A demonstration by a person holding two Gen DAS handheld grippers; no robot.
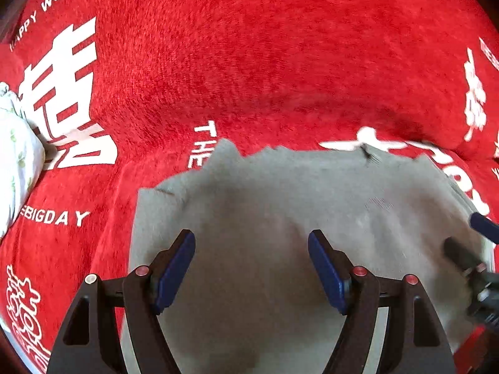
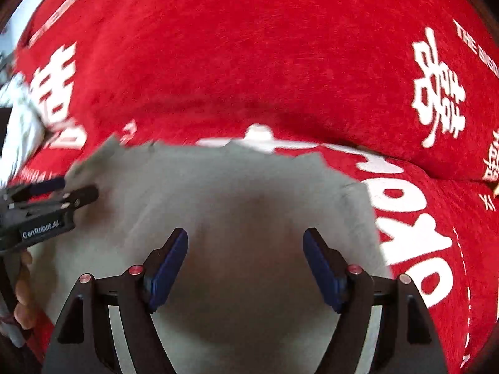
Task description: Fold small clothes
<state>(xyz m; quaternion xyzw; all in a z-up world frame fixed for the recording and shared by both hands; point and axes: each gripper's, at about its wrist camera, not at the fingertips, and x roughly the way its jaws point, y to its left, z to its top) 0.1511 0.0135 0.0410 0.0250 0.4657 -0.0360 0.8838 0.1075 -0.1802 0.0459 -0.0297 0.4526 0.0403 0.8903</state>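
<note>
A small grey garment (image 1: 280, 205) lies flat on a red blanket (image 1: 249, 62); it also shows in the right wrist view (image 2: 218, 193). My left gripper (image 1: 251, 240) is open and empty, its blue pads hovering over the garment's near part. My right gripper (image 2: 245, 237) is open and empty over the same garment. The right gripper shows at the right edge of the left wrist view (image 1: 467, 249). The left gripper shows at the left edge of the right wrist view (image 2: 62, 193), over the garment's left side.
The red blanket (image 2: 280, 62) carries white printed characters and words. A white floral pillow or cloth (image 1: 15, 155) lies at the left edge. A fold in the blanket runs behind the garment.
</note>
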